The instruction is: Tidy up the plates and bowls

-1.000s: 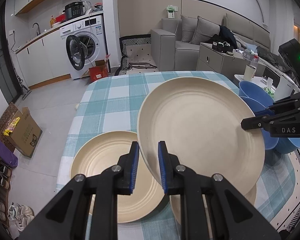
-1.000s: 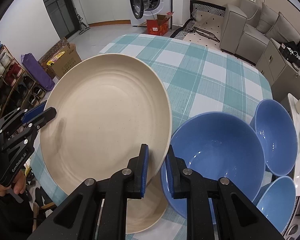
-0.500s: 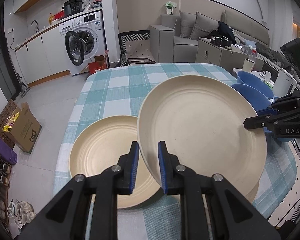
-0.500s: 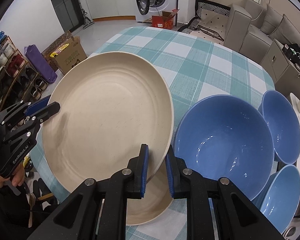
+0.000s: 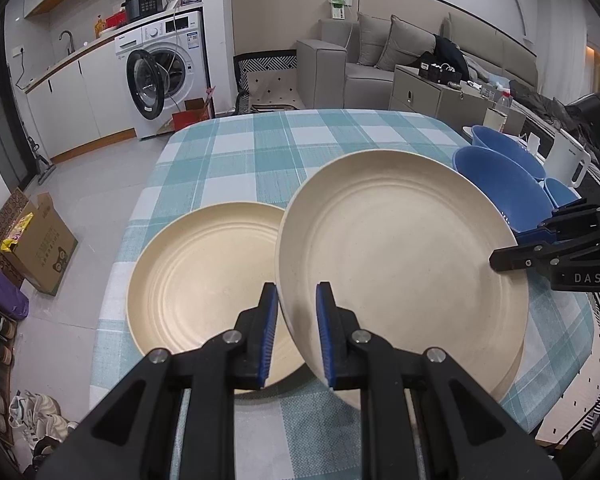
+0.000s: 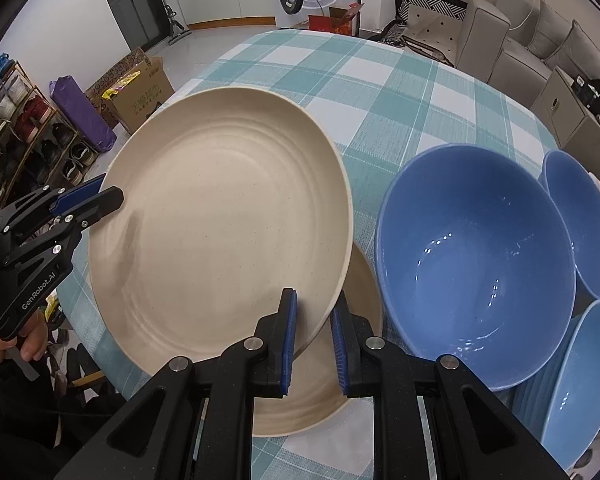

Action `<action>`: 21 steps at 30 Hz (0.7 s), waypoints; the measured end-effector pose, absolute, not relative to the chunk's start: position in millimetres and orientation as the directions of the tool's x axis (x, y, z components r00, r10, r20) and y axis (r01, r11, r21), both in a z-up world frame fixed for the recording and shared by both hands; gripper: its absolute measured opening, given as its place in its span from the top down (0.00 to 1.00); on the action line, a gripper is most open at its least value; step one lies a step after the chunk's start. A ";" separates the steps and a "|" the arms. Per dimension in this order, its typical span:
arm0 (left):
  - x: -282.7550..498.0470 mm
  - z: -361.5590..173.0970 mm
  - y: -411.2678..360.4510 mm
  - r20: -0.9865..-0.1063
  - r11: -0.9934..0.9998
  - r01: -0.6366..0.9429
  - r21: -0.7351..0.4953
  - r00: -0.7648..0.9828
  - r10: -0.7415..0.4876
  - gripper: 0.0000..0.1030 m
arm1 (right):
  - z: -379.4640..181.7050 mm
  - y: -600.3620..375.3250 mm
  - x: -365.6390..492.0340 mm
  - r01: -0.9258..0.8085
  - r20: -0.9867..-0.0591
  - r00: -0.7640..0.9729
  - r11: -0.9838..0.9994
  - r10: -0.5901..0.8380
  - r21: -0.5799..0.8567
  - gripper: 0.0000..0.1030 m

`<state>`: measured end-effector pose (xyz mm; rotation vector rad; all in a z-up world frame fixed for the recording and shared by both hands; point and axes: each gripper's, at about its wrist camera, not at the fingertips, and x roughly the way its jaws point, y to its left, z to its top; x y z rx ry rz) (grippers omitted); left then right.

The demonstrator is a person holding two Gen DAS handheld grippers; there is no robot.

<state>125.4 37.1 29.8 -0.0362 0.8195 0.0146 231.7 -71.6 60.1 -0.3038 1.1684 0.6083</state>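
The left gripper [image 5: 297, 334] sits at the bottom centre of its own view, its blue pads clamped on the near rim of the held plate [image 5: 400, 268], which rises tilted from the jaws and fills the centre and right of that frame. In the right wrist view the same gripper [image 6: 100, 196] enters from the left edge and grips the plate's far rim there.

The right gripper [image 6: 313, 344] sits at the bottom centre of its view, its pads closed on the near lower rim of the held plate [image 6: 224, 224], which spreads up and to the left from the jaws. In the left wrist view this gripper [image 5: 512, 248] reaches in from the right edge and pinches the plate's right rim. So the plate is held at two opposite edges, lifted off the checked tablecloth [image 5: 260, 152].

Under the held plate's lower edge lies a second plate [image 6: 340, 392] on the cloth, partly covered. A third plate [image 5: 196, 284] lies flat at centre left of the left view, its right edge hidden behind the held one.

To the right of the right gripper stands the big bowl [image 6: 472, 264], with two smaller bowls [image 6: 584, 224] [image 6: 580, 380] crowded against it at the right edge.
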 end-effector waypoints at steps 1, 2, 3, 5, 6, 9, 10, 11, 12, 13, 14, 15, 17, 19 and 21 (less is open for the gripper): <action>125.9 28.0 36.5 -0.734 0.999 -0.025 -0.028 0.679 -0.003 0.83 | 58.5 -72.5 230.5 -0.591 -0.924 0.253 0.802 0.286 0.086 0.84; 126.3 26.5 35.9 -0.736 0.999 -0.024 -0.031 0.677 -0.006 0.83 | 57.2 -73.3 229.3 -0.591 -0.925 0.251 0.802 0.285 0.087 0.84; 126.3 25.2 34.8 -0.738 0.999 -0.023 -0.031 0.675 -0.007 0.83 | 56.1 -74.4 228.5 -0.590 -0.926 0.248 0.803 0.283 0.087 0.84; 127.0 22.8 32.4 -0.741 0.999 -0.017 -0.028 0.672 -0.009 0.83 | 53.7 -76.6 226.1 -0.588 -0.929 0.244 0.804 0.279 0.087 0.84; 127.5 21.6 31.3 -0.743 0.999 -0.015 -0.028 0.670 -0.011 0.83 | 52.8 -77.9 224.7 -0.586 -0.930 0.242 0.805 0.278 0.088 0.84; 128.0 17.8 28.0 -0.748 1.000 -0.005 -0.027 0.664 -0.017 0.83 | 50.2 -81.3 221.6 -0.581 -0.931 0.238 0.809 0.276 0.091 0.84; 128.3 16.3 26.9 -0.750 1.000 -0.002 -0.027 0.661 -0.019 0.83 | 48.5 -82.8 221.2 -0.578 -0.932 0.238 0.811 0.275 0.091 0.84; 129.1 14.5 25.6 -0.754 1.000 0.000 -0.025 0.657 -0.019 0.83 | 46.8 -84.5 221.3 -0.575 -0.932 0.235 0.813 0.275 0.095 0.84; 129.8 13.6 24.2 -0.756 1.000 0.002 -0.023 0.654 -0.018 0.83 | 44.5 -86.7 220.8 -0.573 -0.933 0.231 0.814 0.275 0.098 0.84; 130.4 12.2 22.9 -0.758 1.000 0.004 -0.019 0.652 -0.017 0.83 | 43.0 -87.6 219.9 -0.571 -0.934 0.228 0.815 0.274 0.100 0.84; 130.3 11.0 21.7 -0.760 1.000 0.005 -0.018 0.649 -0.017 0.83 | 41.0 -88.6 219.5 -0.569 -0.936 0.224 0.816 0.273 0.102 0.84; 130.3 9.7 21.0 -0.762 1.000 0.005 -0.018 0.647 -0.017 0.83 | 39.3 -89.3 218.7 -0.568 -0.937 0.221 0.816 0.271 0.102 0.84; 130.7 7.8 19.0 -0.765 1.000 0.009 -0.017 0.644 -0.019 0.83 | 36.3 -91.5 218.2 -0.565 -0.939 0.216 0.818 0.269 0.105 0.84; 130.4 6.2 16.3 -0.768 1.000 0.012 -0.016 0.640 -0.020 0.83 | 34.2 -94.2 218.3 -0.559 -0.939 0.214 0.822 0.268 0.107 0.84; 130.1 4.5 13.4 -0.771 1.000 0.017 -0.010 0.637 -0.019 0.83 | 32.7 -96.7 218.3 -0.555 -0.940 0.213 0.825 0.265 0.107 0.84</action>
